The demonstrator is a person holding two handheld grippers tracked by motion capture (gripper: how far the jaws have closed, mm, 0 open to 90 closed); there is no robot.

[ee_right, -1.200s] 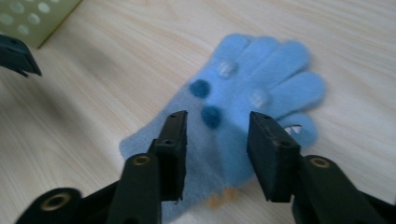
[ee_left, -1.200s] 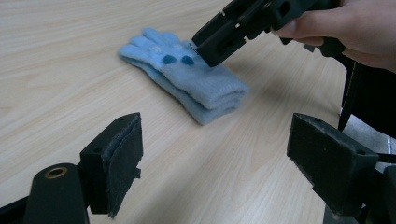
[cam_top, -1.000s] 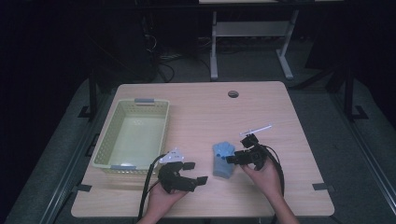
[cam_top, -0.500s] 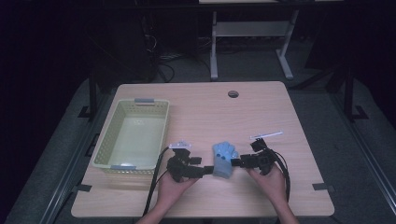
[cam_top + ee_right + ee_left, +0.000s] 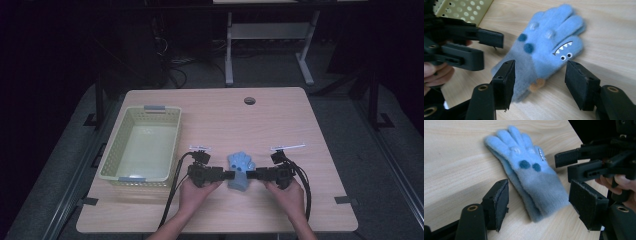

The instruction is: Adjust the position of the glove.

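The high view looks forward and down from above the person's side, taking in the whole light wooden tabletop [image 5: 280, 125] from its near edge to its far edge. Each gripper view sits low and close over the tabletop's near middle, looking along its own jaws. Facing each other, both share the fuzzy light-blue monster-face glove [image 5: 529, 170] and the opposite hand-held gripper.

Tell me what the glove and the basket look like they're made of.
Glove: soft fleece or fuzzy knit, by its matte, napped blue surface, with small pompom dots. Basket: probably moulded plastic, pale yellow-green, with smooth rigid walls pierced by regular holes.
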